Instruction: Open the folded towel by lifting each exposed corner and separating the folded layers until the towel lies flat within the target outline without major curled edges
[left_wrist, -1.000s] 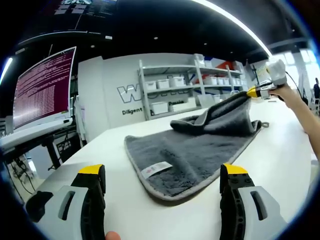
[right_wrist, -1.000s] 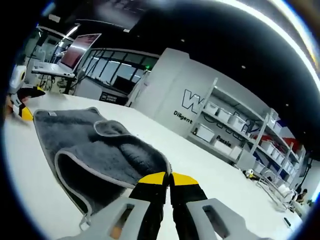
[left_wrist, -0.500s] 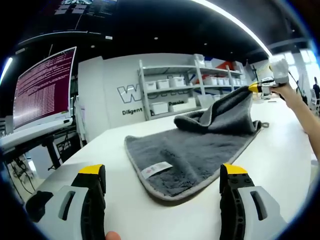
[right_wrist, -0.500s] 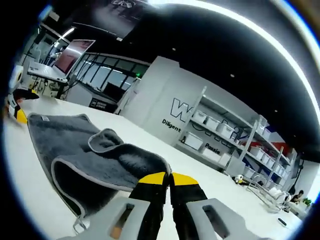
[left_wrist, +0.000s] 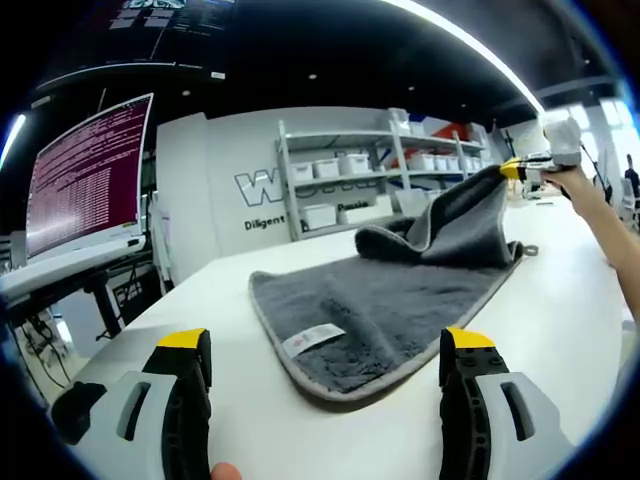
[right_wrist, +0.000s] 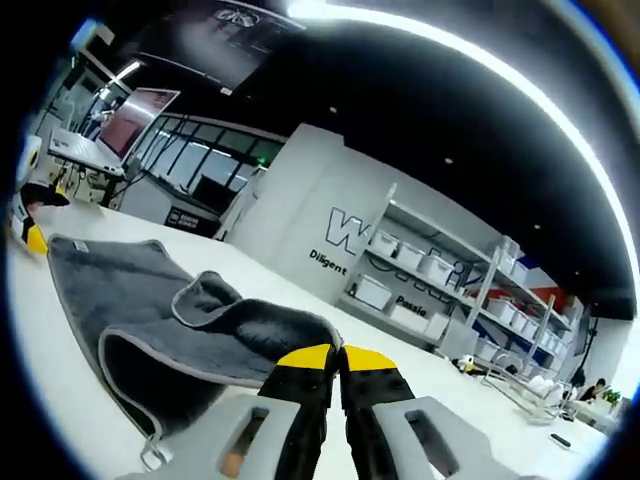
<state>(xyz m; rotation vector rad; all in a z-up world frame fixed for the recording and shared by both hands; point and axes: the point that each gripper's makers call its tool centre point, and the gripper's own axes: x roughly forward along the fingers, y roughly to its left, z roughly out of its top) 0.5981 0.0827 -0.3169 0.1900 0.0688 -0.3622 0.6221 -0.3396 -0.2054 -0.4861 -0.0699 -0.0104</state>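
While the left gripper (left_wrist: 325, 375) sits with jaws spread wide over the table (left_wrist: 580, 300), the right gripper (right_wrist: 335, 362) pinches a towel (left_wrist: 385, 305) corner raised at 2 o'clock, the rest lying flat.

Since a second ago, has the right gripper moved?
Yes. In the left gripper view the right gripper, clamped on the grey towel corner, has risen against the shelving behind, lifting the fold.

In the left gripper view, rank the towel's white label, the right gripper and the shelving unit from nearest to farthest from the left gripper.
1. White label, on the towel's near end.
2. Right gripper, far right, pinching the raised corner.
3. Shelving unit, against the back wall.
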